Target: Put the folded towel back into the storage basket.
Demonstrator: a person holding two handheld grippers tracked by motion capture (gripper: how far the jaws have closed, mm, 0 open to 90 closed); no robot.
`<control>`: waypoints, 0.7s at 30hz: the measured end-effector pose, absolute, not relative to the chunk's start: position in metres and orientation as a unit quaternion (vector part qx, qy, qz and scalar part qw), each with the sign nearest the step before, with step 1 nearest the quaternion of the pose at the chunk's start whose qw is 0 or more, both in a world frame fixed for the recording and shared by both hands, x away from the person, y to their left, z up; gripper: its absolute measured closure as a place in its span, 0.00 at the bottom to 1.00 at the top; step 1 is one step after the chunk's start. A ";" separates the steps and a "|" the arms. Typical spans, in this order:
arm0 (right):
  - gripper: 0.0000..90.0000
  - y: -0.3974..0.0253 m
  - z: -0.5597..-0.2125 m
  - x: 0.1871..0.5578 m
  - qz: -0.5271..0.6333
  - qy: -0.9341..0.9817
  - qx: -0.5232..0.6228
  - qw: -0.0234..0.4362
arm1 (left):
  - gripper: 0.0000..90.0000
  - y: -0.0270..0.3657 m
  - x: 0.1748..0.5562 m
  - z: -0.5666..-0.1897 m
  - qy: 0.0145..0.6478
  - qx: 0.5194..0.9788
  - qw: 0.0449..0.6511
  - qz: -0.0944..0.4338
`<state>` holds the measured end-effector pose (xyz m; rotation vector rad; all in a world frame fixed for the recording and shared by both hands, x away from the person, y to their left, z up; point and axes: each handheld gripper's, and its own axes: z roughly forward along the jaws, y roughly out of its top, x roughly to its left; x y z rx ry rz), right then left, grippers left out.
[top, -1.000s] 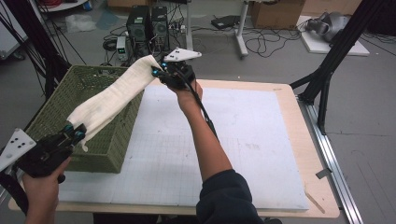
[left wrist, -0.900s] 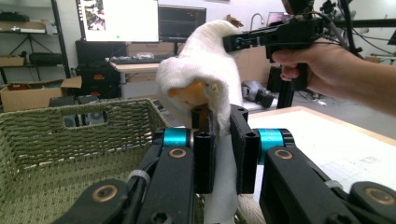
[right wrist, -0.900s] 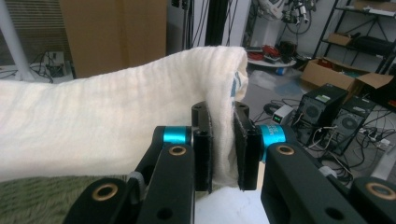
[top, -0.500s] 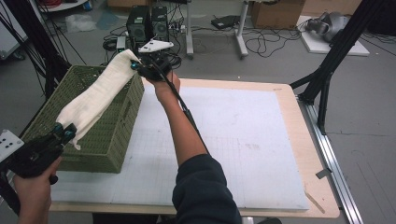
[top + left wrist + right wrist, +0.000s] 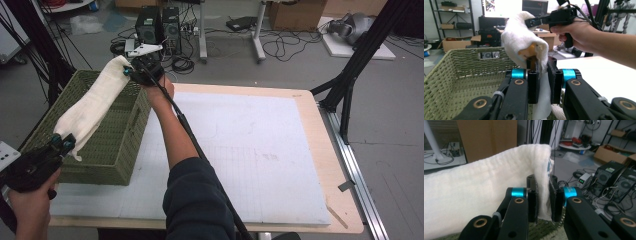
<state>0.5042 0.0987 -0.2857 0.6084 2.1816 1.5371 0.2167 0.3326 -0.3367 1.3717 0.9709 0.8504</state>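
- Since the earlier frames, the right gripper has carried its end of the white towel from over the table's edge to above the far right corner of the green basket, and the left gripper has drawn in toward the basket's near left corner.
- Between the two grippers the towel now hangs as a long strip slanting across the open top of the basket, higher at the far end and lower at the near end.
- Seen in the right gripper view, the right gripper has its jaws pressed on a folded edge of the towel, and the cloth runs away to the left.
- Seen in the left gripper view, the left gripper pinches the other end of the towel between nearly closed jaws; a tail of cloth drops below them.
- Something orange shows in a fold of the towel just above those jaws; what it is cannot be told.
- Beyond that fold, the person's right hand holds the far gripper at the towel's top.
- Below the strip, the basket stands on the left part of the white mat that covers the wooden table.
- Its woven inside looks bare where it can be seen.
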 end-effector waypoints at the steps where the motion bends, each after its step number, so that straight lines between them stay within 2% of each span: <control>1: 0.90 0.102 -0.287 0.506 0.549 0.782 0.218 0.200 | 0.90 0.333 0.217 -0.337 0.419 0.588 0.587 0.365; 6: 0.89 0.125 -0.293 0.513 0.542 0.788 0.215 0.195 | 0.88 0.342 0.218 -0.340 0.436 0.577 0.586 0.367; 7: 0.88 0.131 -0.294 0.515 0.539 0.790 0.218 0.195 | 0.64 0.344 0.219 -0.340 0.446 0.572 0.582 0.369; 8: 0.77 0.137 -0.297 0.516 0.532 0.791 0.226 0.201 | 0.64 0.346 0.220 -0.341 0.461 0.560 0.580 0.371; 9: 0.58 0.142 -0.301 0.517 0.521 0.792 0.237 0.212 | 0.49 0.348 0.221 -0.341 0.477 0.548 0.579 0.370; 10: 0.48 0.147 -0.305 0.519 0.503 0.796 0.252 0.223 | 0.39 0.350 0.222 -0.342 0.486 0.536 0.584 0.367; 11: 0.48 0.149 -0.309 0.520 0.495 0.801 0.258 0.218 | 0.35 0.352 0.222 -0.342 0.490 0.531 0.587 0.366; 13: 0.42 0.148 -0.316 0.520 0.497 0.801 0.263 0.205 | 0.34 0.353 0.221 -0.342 0.489 0.533 0.584 0.368; 21: 0.36 0.126 -0.322 0.510 0.506 0.808 0.251 0.167 | 0.32 0.348 0.222 -0.340 0.488 0.545 0.584 0.352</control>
